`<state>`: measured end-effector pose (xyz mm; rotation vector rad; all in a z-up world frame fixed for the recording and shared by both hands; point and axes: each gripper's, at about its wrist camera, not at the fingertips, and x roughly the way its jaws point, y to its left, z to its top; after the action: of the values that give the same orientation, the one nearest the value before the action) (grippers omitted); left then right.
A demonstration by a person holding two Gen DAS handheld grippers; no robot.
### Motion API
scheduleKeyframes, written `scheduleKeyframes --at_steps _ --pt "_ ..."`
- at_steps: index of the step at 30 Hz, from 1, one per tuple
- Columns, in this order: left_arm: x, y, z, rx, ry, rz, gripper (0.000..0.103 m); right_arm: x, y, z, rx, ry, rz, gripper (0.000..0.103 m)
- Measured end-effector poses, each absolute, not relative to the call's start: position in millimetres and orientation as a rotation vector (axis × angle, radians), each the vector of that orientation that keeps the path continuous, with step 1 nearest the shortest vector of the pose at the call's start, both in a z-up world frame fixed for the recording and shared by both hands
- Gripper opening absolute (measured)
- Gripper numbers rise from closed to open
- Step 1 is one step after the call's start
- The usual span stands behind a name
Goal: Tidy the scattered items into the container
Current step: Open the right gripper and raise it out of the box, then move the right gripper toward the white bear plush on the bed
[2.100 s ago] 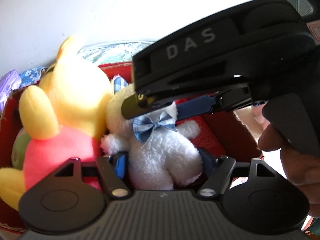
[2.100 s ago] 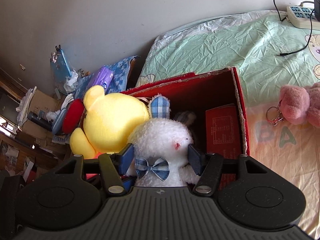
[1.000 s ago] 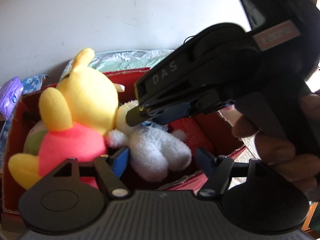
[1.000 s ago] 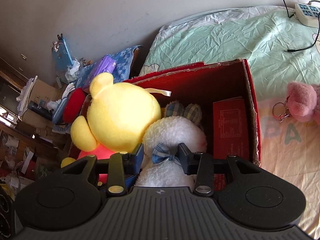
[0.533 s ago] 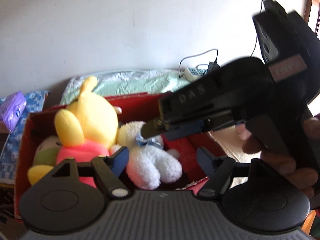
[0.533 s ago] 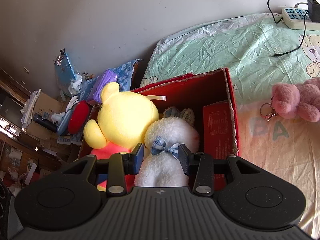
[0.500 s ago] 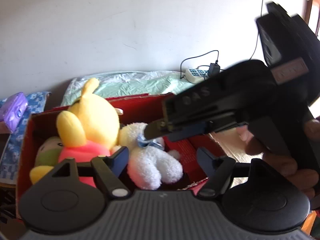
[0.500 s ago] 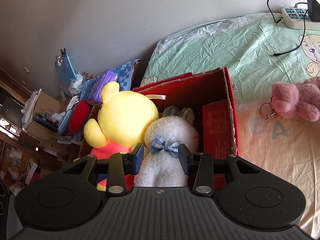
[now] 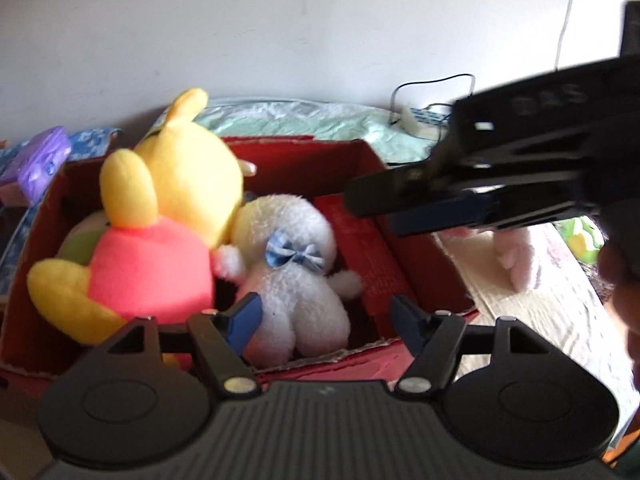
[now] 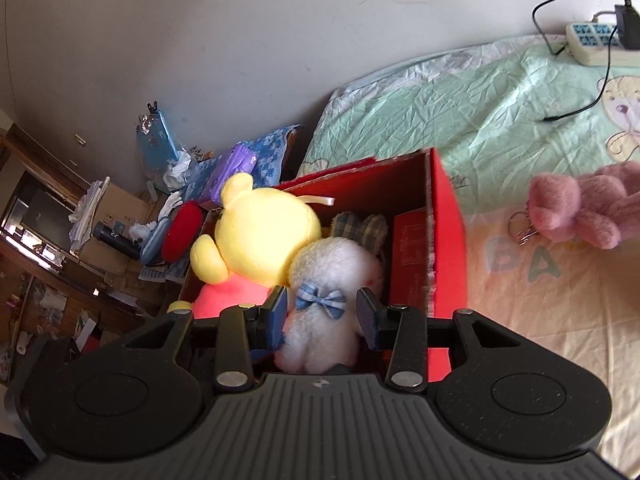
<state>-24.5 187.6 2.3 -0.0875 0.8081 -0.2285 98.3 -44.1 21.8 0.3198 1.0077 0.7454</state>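
A red cardboard box (image 9: 420, 272) (image 10: 444, 216) stands on the bed. Inside it sit a yellow bear in a pink shirt (image 9: 160, 216) (image 10: 260, 232) and a white bunny with a blue bow (image 9: 296, 280) (image 10: 332, 272), leaning on the bear. My left gripper (image 9: 326, 318) hovers over the box's near edge, its jaws closing with nothing gripped; the bunny lies lower down in the box. My right gripper (image 10: 322, 316) (image 9: 356, 200) hangs above the box's right side, jaws narrowly apart and holding nothing. A pink plush with a keyring (image 10: 580, 208) lies on the sheet right of the box.
A power strip (image 10: 592, 40) with a black cable lies at the bed's far right, by the wall. A green plush (image 9: 584, 236) shows at the right edge. Left of the bed are a purple pack (image 10: 236, 164), blue cloth and piled clutter.
Both grippers have drawn back and up from the box. In the left wrist view the right gripper has slid right, off the bunny's bow. The bunny stays lying in the box.
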Motion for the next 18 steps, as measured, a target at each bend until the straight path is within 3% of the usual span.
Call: scheduleKeyframes --at_steps 8,18 --pt "-42 146 36 -0.057 0.721 -0.182 0.081 101 -101 20 0.318 1.006 0.688 0.043" --pt "-60 54 32 -0.032 0.718 -0.270 0.079 102 -172 4 0.306 1.023 0.639 0.048"
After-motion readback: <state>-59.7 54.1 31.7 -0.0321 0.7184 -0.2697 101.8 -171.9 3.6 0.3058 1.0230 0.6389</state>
